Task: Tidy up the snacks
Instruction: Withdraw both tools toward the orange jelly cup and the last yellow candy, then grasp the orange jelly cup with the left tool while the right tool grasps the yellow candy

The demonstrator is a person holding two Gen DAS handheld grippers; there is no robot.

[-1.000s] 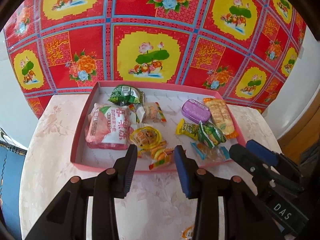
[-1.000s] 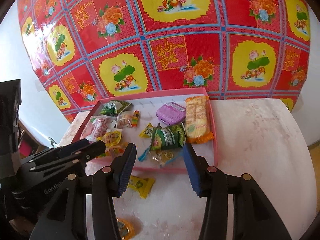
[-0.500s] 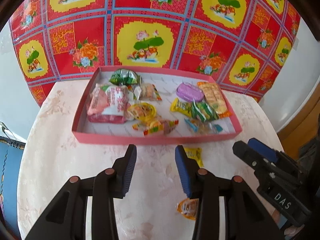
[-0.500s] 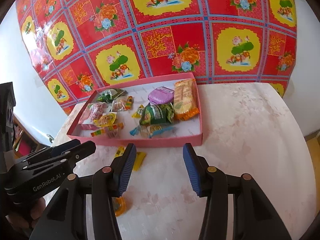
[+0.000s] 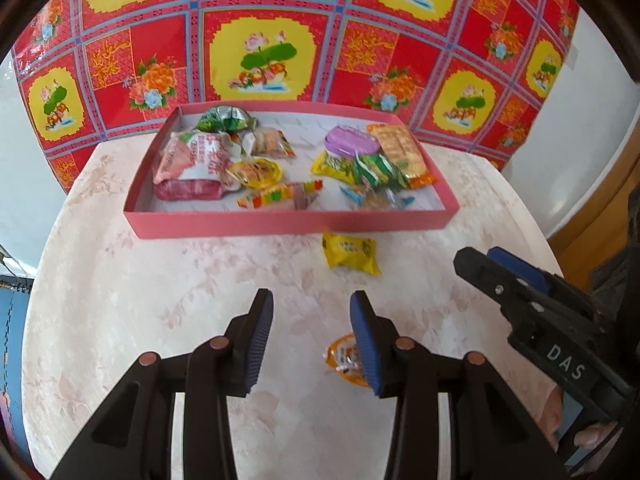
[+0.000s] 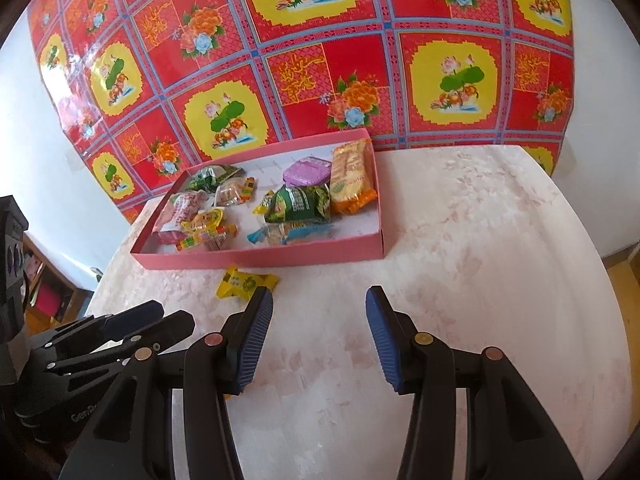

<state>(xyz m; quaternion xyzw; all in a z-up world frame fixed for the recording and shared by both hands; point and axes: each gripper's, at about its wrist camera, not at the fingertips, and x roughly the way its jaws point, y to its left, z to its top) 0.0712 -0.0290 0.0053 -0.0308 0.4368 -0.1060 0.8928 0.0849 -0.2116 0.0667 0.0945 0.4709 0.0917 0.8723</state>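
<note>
My left gripper and right gripper: jaws released, empty. Yellow packet on counter beside pink tray.

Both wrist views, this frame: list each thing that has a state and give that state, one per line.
left gripper: open, empty, above the table.
right gripper: open, empty.
pink tray: on the table, holding many snacks.
yellow packet: on the table, outside the tray, near its front wall.
orange snack: on the table, partly hidden by the left gripper's finger.
</note>
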